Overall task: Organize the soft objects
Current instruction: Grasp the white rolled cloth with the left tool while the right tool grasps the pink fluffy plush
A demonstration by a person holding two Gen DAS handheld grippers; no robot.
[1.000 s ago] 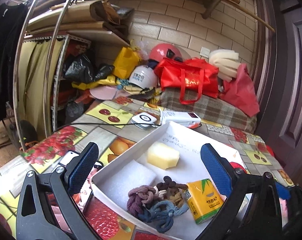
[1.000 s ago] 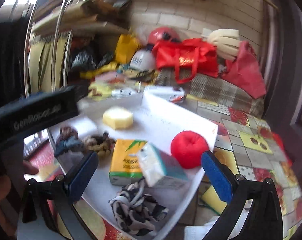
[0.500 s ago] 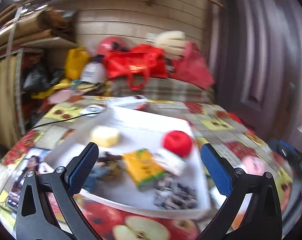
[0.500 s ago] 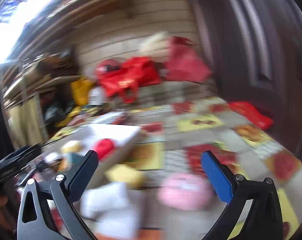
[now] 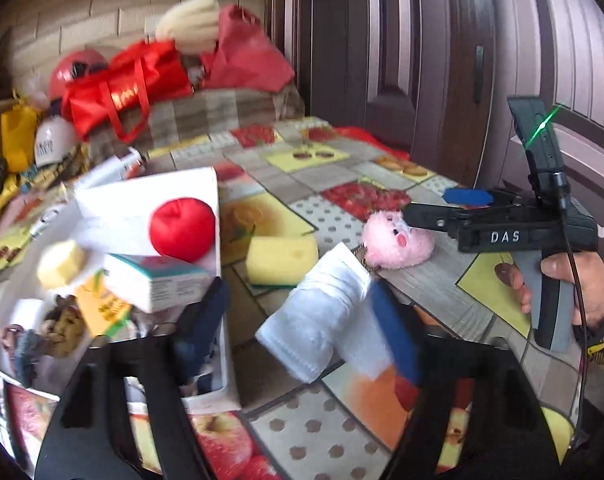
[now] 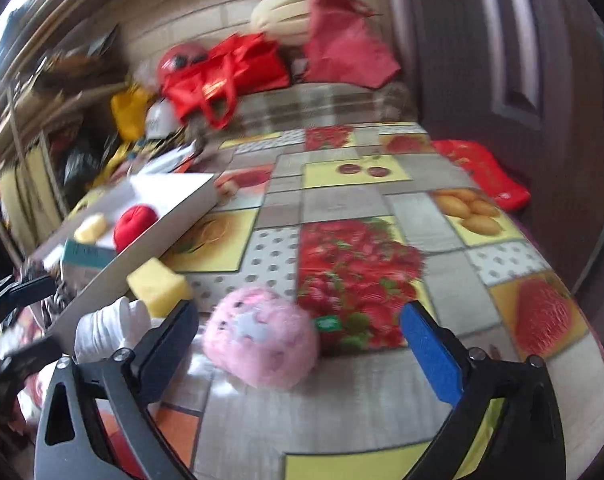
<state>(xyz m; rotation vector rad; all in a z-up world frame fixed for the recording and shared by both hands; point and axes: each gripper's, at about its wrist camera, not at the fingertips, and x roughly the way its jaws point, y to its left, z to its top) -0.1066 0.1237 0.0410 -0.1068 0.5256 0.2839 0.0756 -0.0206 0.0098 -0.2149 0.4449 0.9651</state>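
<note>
The left gripper (image 5: 302, 320) has its fingers closing around a rolled white cloth (image 5: 322, 320) that lies on the table (image 5: 422, 288) just right of the white tray (image 5: 150, 196). The roll's long axis runs from lower left up toward the upper right in the left wrist view, its far end pointing at the pink plush toy (image 5: 396, 242). The right finger (image 5: 394, 340) sits against the roll's near side; the left finger (image 5: 200, 324) is blurred, so whether both pads press yet I cannot tell.

The right gripper (image 6: 298, 340) has its fingers spread wide and starting to close, one on either side of the pink plush toy — not touching it. The toy is a rounded lump with no clear long axis; in the left wrist view its snout faces the right gripper. A hand (image 5: 582, 284) holds that gripper's handle.

A yellow sponge (image 5: 282, 258) lies flat between the tray and the toy, its long side roughly parallel to the tray edge. In the tray sit a red ball (image 5: 182, 228), a tissue box (image 5: 154, 284), a pale yellow block (image 5: 60, 262) and some knotted cords (image 5: 42, 336).
</note>
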